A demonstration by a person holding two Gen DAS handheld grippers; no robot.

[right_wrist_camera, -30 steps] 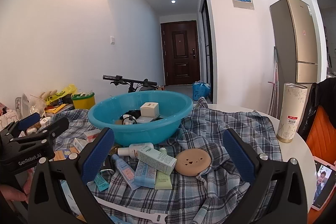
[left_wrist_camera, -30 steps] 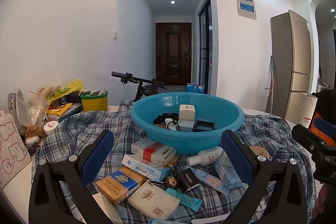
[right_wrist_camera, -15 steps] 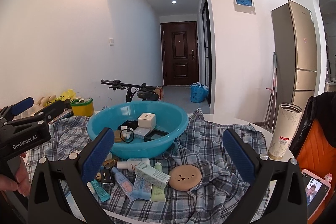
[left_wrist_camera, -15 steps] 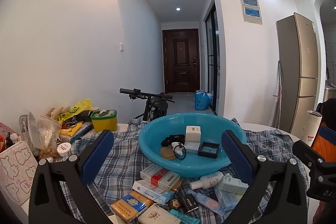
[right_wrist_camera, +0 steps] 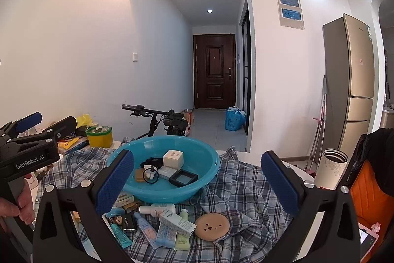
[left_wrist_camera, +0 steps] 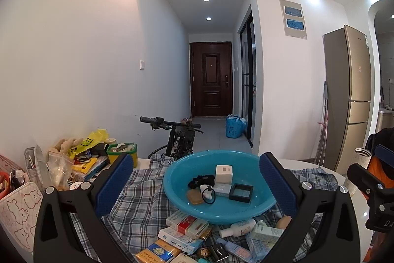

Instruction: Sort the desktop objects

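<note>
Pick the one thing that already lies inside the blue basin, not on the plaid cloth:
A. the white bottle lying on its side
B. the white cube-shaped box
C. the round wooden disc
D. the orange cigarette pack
B: the white cube-shaped box sits inside the blue basin, beside a black square frame box; the other three things lie on the plaid cloth in front of the basin.
</note>
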